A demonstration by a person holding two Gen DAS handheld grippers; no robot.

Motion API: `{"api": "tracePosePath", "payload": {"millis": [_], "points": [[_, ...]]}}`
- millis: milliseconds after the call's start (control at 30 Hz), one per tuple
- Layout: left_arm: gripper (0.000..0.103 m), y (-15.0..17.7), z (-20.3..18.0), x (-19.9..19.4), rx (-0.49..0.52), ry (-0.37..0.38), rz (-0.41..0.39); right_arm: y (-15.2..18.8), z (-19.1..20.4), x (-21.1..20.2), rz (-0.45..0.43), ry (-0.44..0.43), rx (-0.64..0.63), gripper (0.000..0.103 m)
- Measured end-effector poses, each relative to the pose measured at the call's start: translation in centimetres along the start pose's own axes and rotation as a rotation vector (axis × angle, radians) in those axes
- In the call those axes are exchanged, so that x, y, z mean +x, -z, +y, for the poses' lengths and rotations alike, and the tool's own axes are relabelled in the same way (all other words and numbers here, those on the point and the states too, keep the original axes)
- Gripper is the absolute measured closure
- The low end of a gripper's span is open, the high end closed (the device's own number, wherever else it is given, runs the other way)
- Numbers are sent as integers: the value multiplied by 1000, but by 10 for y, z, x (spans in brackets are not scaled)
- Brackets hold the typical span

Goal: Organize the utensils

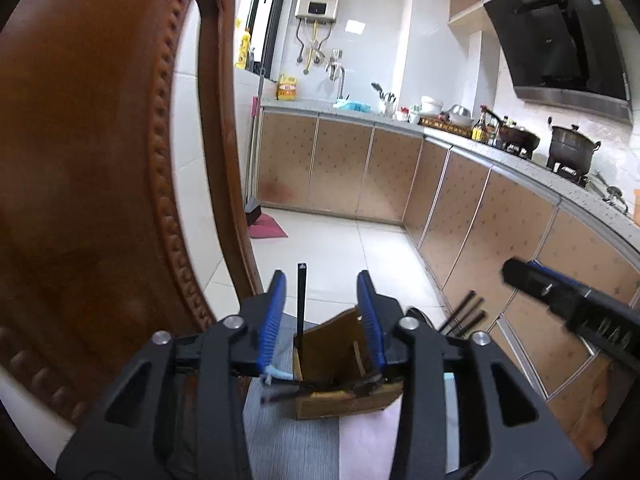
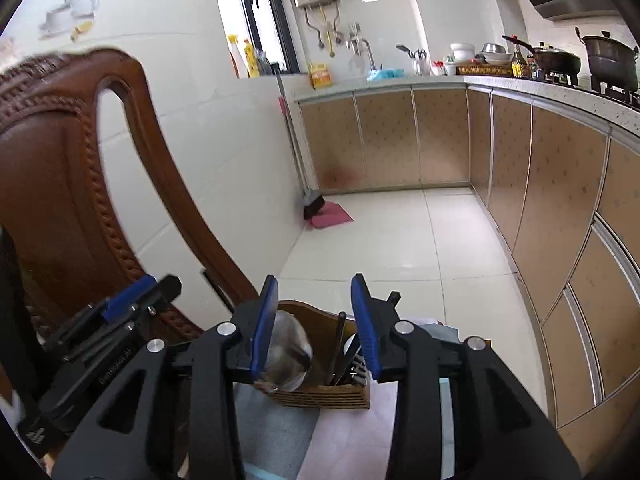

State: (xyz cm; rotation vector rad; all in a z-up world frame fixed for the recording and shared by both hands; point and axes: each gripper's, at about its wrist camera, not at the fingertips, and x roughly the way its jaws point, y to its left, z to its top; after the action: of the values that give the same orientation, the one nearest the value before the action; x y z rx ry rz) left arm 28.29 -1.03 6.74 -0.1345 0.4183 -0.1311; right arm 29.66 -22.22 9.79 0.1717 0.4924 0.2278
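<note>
A wooden utensil holder (image 1: 344,404) stands on a striped cloth just beyond both grippers. In the left wrist view, one black chopstick (image 1: 301,304) rises upright from the holder between the blue pads of my left gripper (image 1: 322,280). The pads stand apart from it, so the gripper is open. My right gripper (image 1: 560,296) enters from the right above several blurred dark chopsticks (image 1: 464,316). In the right wrist view, my right gripper (image 2: 316,284) is open over the holder (image 2: 320,398), which contains a steel ladle bowl (image 2: 288,356), dark chopsticks (image 2: 340,344) and forks (image 2: 358,372). My left gripper (image 2: 132,300) is at the left.
A carved wooden chair back (image 1: 100,160) rises close on the left. The grey and pink striped cloth (image 1: 292,440) lies under the holder. Kitchen cabinets (image 1: 500,220) run along the right, and a broom with a pink dustpan (image 2: 324,212) stands at the far wall.
</note>
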Motion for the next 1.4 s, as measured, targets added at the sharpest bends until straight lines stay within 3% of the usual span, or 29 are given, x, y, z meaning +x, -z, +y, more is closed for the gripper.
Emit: {"api": "tracePosePath", "payload": {"millis": [200,367,500,633,800,1067,1400], "points": [[38,42,-2,-78,0,-55,-61,28,-1,-86,-112,7,-5,39],[16,93,-12,-124,4,-90,-34,94,5,-135,-135,169,-31,25],[11,135,-25,-163,38,-89,-26,153,19,-157,-104,269,-86,3],[8,159,-26,-188,45,-60,-5,195,28,-170,-55,346,-130,3],[4,170,-28,-209,59,-76,-5,210,33,-195,-81,383,-106,3],[4,169,-34,-240,116,-71,-42,209,47,-223,-134,429,-107,3],[4,164,-33,-256,114,-75,-70,210,54,-240,-167,434,-114,3]]}}
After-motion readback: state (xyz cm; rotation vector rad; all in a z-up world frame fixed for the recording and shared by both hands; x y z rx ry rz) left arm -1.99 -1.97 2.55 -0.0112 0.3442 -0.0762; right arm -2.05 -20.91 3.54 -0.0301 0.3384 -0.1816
